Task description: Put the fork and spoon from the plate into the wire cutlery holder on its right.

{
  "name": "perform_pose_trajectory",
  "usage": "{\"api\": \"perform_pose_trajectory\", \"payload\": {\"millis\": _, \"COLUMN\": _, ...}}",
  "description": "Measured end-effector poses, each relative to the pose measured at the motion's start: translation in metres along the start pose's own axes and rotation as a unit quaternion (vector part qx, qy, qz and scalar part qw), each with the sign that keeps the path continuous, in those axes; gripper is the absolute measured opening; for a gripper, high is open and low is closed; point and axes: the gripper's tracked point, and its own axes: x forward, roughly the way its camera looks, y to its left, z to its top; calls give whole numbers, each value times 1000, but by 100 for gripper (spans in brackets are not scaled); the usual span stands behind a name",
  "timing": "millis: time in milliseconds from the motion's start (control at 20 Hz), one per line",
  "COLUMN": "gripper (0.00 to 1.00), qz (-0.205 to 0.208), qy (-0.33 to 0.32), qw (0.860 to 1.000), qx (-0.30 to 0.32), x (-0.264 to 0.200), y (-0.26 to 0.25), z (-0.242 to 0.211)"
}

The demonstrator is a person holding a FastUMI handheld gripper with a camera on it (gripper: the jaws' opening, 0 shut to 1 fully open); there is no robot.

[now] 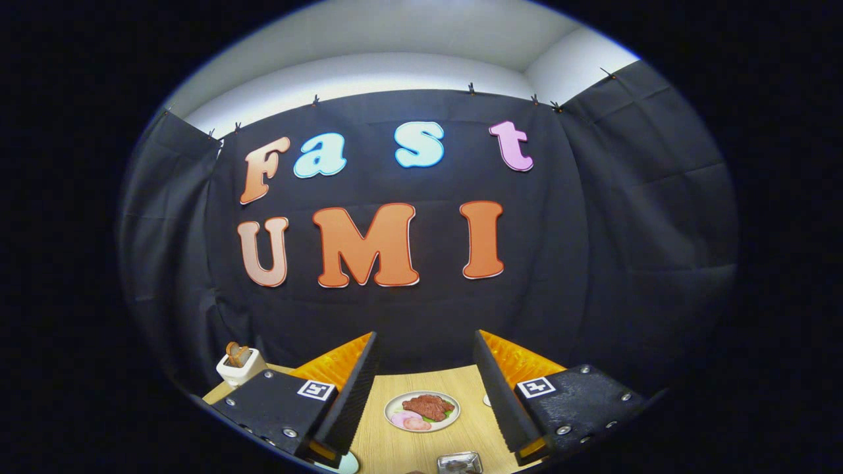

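My gripper (425,334) is open, its two fingers spread wide with nothing between them. It is held above a wooden table (461,434) and points mostly at the booth's wall. Down on the table, seen through the gap between the fingers, lies a white plate (390,412) with slices of meat (427,406), pink ham and a bit of green. A small shiny metal dish (459,463) sits nearer to me than that plate.
A white toaster (240,365) with toast in it stands at the table's far left, beyond the left finger. A pale rim of another dish (348,464) peeks out under the left finger. A small white edge (486,399) shows beside the right finger.
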Motion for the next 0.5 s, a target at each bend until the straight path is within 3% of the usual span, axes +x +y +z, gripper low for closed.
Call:
{"api": "perform_pose_trajectory", "payload": {"millis": 250, "gripper": 95, "qz": 14, "qy": -6, "qw": 1000, "qx": -8, "x": 0, "y": 28, "z": -2}}
{"api": "perform_pose_trajectory", "payload": {"millis": 500, "gripper": 96, "qz": 22, "qy": -17, "qw": 1000, "qx": 0, "x": -3, "y": 61, "z": -5}}
